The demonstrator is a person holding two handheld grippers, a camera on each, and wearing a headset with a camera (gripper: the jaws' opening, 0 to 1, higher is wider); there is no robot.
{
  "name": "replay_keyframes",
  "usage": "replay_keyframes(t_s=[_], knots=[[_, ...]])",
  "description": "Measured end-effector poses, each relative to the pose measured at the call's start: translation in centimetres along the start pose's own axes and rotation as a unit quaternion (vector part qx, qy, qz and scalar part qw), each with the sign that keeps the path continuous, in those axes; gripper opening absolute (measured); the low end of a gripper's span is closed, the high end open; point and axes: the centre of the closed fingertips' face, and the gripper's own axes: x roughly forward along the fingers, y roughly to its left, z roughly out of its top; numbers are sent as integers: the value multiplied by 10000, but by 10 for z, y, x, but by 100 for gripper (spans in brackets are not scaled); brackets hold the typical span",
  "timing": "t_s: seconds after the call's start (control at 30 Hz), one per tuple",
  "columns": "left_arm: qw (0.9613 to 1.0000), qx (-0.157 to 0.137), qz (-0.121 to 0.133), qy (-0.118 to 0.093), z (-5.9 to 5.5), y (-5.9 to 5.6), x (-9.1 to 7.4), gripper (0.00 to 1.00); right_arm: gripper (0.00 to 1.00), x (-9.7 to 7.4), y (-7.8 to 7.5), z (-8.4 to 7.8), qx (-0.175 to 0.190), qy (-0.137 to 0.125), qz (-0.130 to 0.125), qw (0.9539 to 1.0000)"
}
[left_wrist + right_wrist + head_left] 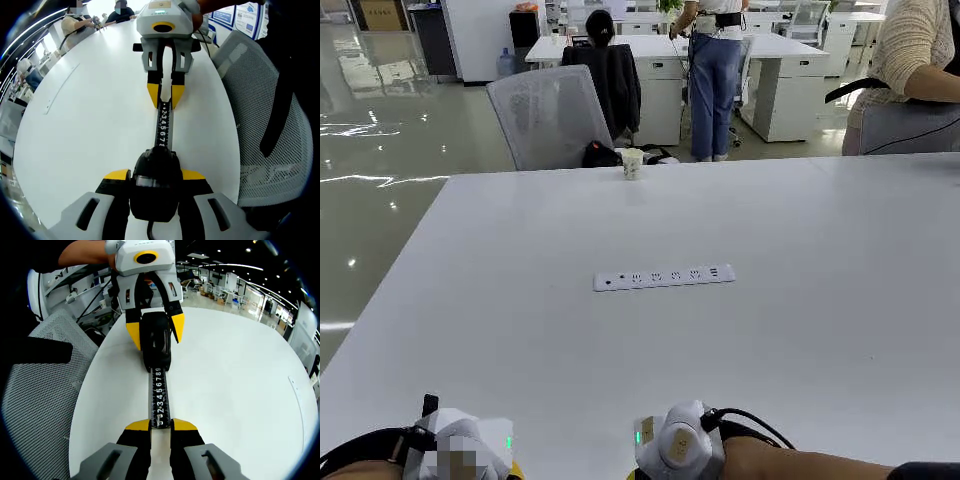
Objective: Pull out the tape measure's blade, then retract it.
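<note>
White table (pixel 790 340); one tape measure (pixel 155 182)

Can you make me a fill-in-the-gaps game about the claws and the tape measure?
The left claw holds the tape measure's case, which is coloured ____.
The right claw pinches the blade, which is pulled ____ of the case.
The power strip on the table is coloured ____.
Missing words: black, out, white.

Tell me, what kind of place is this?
Probably an open-plan office or lab: rows of white desks, a mesh chair, a power strip on the big white table, and people behind.
</note>
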Motion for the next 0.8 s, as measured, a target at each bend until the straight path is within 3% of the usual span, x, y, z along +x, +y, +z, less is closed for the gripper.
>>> replay_keyframes(t_s=[0.8], knots=[[10000, -41, 11, -18, 0, 0, 0, 31, 10, -8, -1, -11, 54, 39, -7, 10000]])
